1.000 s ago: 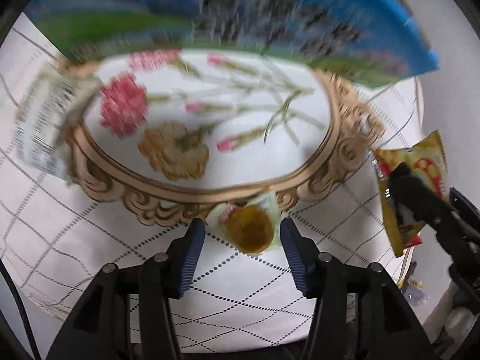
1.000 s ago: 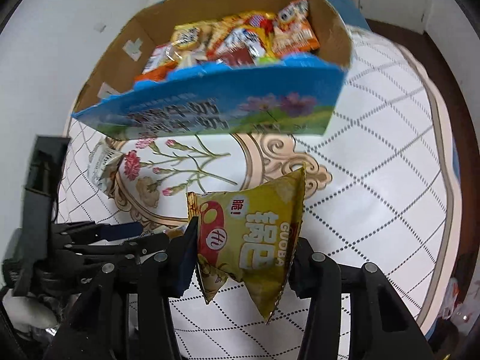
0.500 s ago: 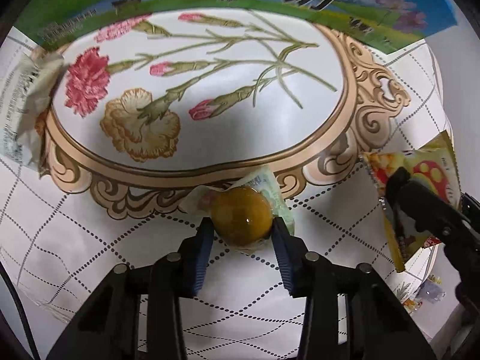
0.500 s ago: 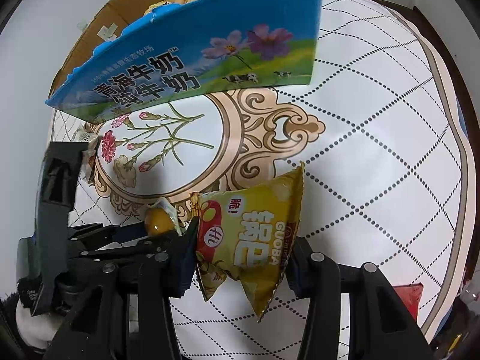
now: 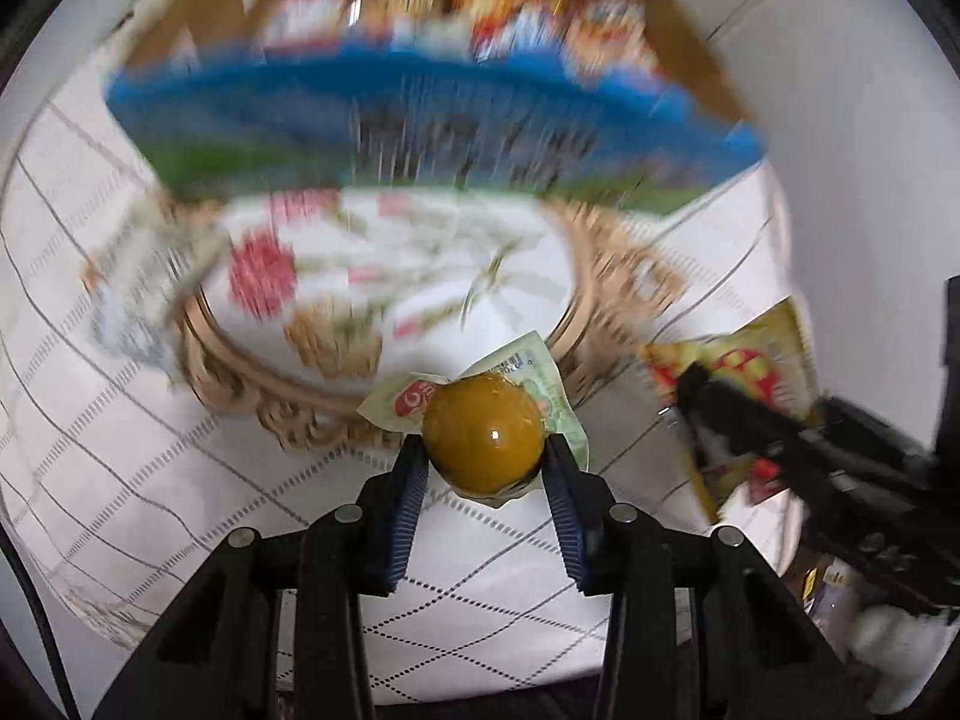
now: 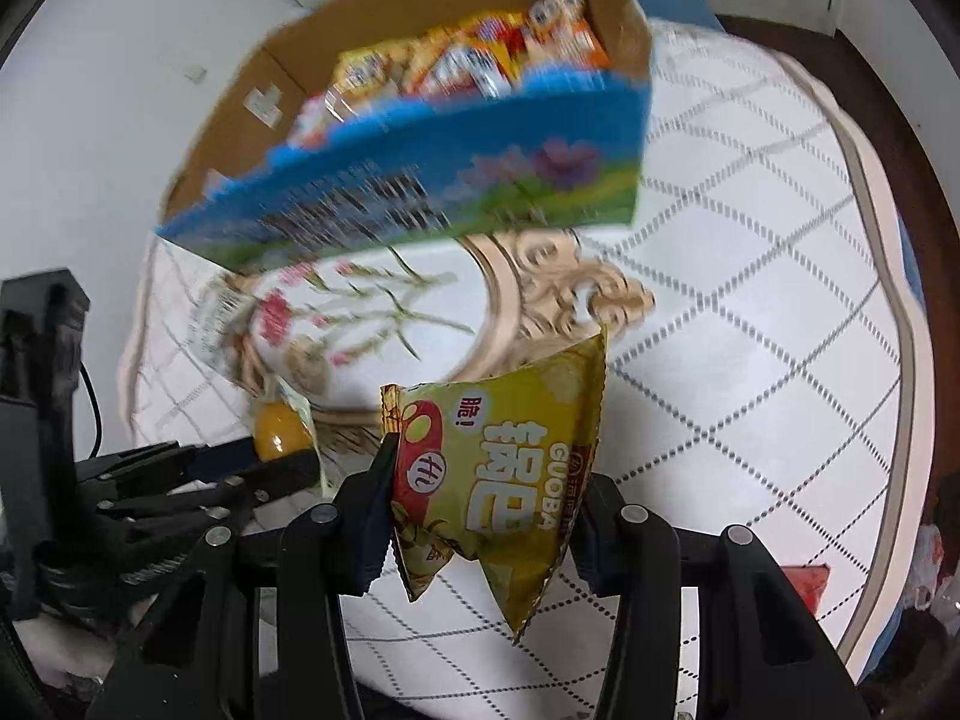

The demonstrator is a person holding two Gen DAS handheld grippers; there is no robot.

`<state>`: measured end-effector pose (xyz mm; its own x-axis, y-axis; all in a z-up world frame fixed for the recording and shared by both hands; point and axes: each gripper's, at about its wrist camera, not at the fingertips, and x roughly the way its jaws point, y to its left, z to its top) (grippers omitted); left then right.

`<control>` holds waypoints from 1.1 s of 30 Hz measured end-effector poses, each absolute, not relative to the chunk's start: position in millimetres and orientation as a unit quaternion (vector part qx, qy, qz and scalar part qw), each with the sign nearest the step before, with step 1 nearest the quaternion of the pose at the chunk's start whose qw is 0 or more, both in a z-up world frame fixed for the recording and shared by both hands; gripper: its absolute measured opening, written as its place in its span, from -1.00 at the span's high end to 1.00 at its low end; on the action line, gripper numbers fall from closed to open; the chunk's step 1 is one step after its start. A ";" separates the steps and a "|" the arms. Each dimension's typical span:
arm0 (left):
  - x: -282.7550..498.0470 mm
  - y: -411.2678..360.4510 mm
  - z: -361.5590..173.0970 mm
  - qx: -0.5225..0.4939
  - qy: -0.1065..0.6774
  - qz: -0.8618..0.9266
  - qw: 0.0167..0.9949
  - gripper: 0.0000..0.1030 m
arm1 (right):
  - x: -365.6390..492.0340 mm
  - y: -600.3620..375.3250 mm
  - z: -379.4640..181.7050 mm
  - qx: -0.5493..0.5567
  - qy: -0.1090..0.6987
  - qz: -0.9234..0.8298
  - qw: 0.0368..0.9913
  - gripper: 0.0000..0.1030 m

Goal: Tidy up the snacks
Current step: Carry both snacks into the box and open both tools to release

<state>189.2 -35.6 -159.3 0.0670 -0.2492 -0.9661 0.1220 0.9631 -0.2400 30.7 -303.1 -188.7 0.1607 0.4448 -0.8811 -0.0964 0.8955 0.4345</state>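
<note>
Both the left gripper (image 5: 485, 450) and right gripper (image 6: 480, 501) have black frames with round silver screws. Ribbed blue pads (image 5: 408, 516) line their fingers. A thin black cable (image 6: 90, 402) runs beside the left one.

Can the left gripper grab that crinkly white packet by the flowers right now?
Probably not yet. The left gripper is already shut on the jelly cup, so its jaws are full, though nothing blocks the white packet.

Both wrist views steeply downward, close, sharing the snack box (image 5: 420, 114) (image 6: 420, 180)
</note>
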 end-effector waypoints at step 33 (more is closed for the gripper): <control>395.6 4.5 -175.6 -0.005 0.653 -0.030 0.757 -0.67 | 264.8 -279.5 -178.4 0.086 0.603 0.121 0.784 -0.88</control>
<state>395.6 4.5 -175.6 0.1464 -0.0526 -0.9878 0.0391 0.9981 -0.0473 264.8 -279.5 -178.4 0.2431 0.2934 -0.9246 -0.0868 0.9559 0.2806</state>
